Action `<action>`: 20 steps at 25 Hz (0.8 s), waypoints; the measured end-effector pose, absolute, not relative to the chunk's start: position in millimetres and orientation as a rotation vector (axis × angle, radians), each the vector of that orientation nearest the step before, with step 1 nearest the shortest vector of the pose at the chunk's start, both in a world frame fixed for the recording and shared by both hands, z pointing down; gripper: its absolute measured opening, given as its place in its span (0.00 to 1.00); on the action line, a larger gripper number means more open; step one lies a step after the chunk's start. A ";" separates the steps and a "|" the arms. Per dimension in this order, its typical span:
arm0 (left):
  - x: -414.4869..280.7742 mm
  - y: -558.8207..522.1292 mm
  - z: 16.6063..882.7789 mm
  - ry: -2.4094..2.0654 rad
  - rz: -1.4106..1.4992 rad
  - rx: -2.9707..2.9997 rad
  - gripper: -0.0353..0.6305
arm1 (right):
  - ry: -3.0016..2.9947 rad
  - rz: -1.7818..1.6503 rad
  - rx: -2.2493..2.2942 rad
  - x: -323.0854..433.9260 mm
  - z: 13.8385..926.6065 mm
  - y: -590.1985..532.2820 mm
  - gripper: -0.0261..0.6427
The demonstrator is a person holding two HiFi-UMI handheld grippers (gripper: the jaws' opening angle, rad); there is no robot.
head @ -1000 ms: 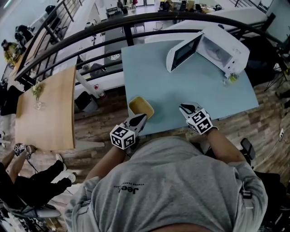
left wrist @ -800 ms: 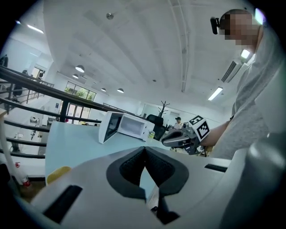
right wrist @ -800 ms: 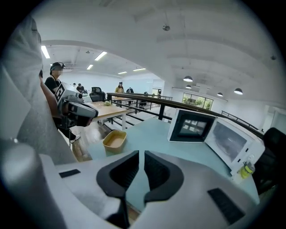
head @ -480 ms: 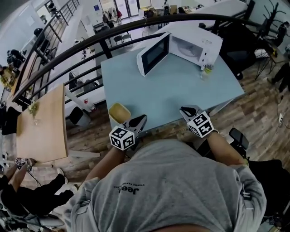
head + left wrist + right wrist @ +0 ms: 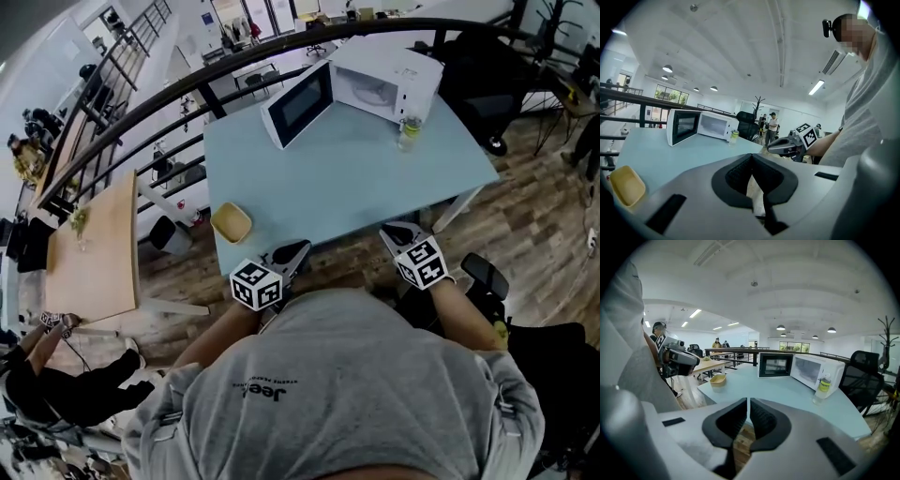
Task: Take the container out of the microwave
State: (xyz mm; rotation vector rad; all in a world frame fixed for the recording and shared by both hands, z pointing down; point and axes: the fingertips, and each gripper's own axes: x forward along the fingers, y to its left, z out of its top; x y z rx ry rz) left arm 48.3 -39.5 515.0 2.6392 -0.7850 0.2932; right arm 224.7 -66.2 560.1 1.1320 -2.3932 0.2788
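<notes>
While the person holds both tools low at the desk's near edge in the head view, the left tool [image 5: 292, 251] and right tool [image 5: 394, 231] point toward 12 o'clock. The yellow container [image 5: 231, 222] sits on the pale blue desk [image 5: 356, 187] at 10 o'clock from the left tool, apart from it. The microwave [image 5: 389, 80] stands at the far end, door [image 5: 300, 105] open, with a bottle [image 5: 408, 131] beside it. In the left gripper view the jaws are closed on nothing. In the right gripper view the jaws are drawn together, empty, over wooden floor.
</notes>
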 end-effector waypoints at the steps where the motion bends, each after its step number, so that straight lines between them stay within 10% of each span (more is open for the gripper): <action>1: 49.0 -37.2 514.0 -0.789 0.308 2.640 0.07 | -2.399 0.294 1.142 228.0 561.9 -63.6 0.09; 20: -49.0 -97.3 487.1 -0.684 0.200 2.741 0.07 | -2.315 0.326 1.400 165.0 540.1 -79.9 0.08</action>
